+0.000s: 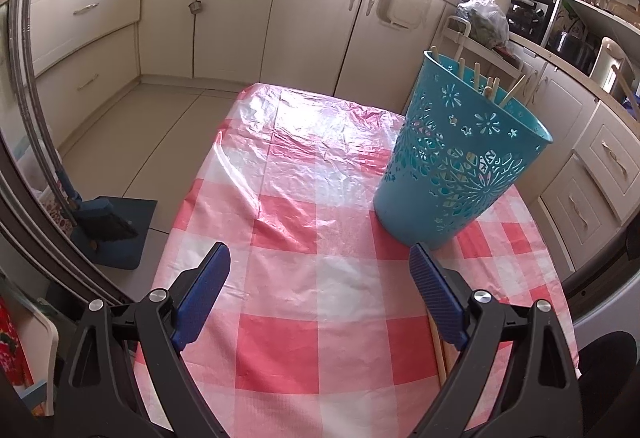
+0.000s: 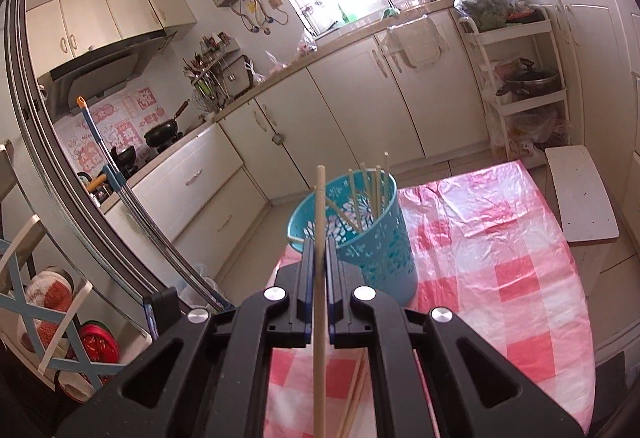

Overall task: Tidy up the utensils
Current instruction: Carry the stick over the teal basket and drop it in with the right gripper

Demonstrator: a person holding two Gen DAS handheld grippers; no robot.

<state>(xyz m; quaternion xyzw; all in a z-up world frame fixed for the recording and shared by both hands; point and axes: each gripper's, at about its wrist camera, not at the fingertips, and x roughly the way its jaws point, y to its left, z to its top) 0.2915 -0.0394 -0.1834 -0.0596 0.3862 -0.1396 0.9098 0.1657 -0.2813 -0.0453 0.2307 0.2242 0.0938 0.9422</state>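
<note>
The right gripper (image 2: pixel 319 250) is clamped on a single wooden chopstick (image 2: pixel 319 278), held upright just short of the perforated teal basket (image 2: pixel 376 250), which stands on the checked tablecloth (image 2: pixel 520 278) with several chopsticks already inside. The operator should carry the lower tip over the rim, keep the stick near vertical, then release. The left gripper (image 1: pixel 320 270) hangs with fingers spread, holding nothing; more chopsticks (image 2: pixel 356 390) lie on the cloth.
</note>
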